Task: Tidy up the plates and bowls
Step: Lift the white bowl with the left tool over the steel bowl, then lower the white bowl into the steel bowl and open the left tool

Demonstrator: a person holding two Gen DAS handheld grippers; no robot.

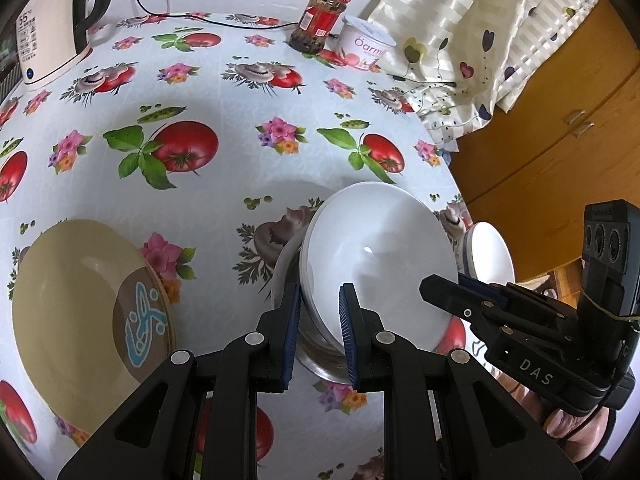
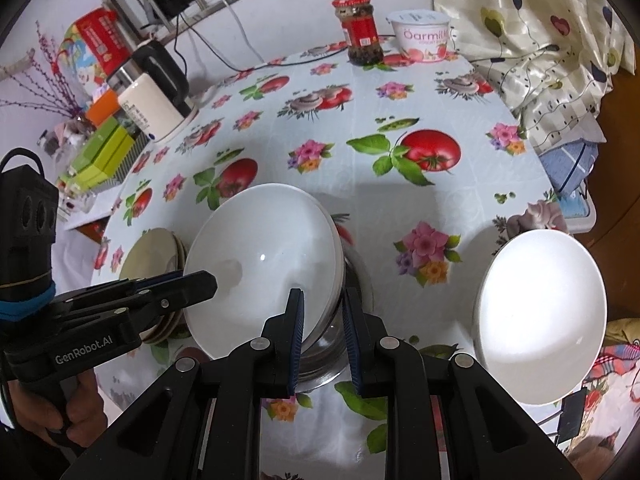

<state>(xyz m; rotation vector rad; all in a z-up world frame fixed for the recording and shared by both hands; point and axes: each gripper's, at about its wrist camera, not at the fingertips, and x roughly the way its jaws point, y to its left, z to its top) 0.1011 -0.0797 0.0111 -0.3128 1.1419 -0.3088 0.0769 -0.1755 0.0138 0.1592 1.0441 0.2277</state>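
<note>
Left wrist view: my left gripper (image 1: 320,336) has its jaws apart, straddling the near rim of the white bowl (image 1: 380,264), which tilts on a steel bowl (image 1: 320,360) below it. I can't tell whether the pads touch. My right gripper (image 2: 322,338) straddles the same bowl's opposite rim, jaws apart too. Both hands sit equally close; the bowl lies between them. Beyond, left of it, stand the beige plates (image 1: 80,320); right of it, a second white bowl (image 2: 540,316). Farthest back is the jar (image 1: 320,20).
</note>
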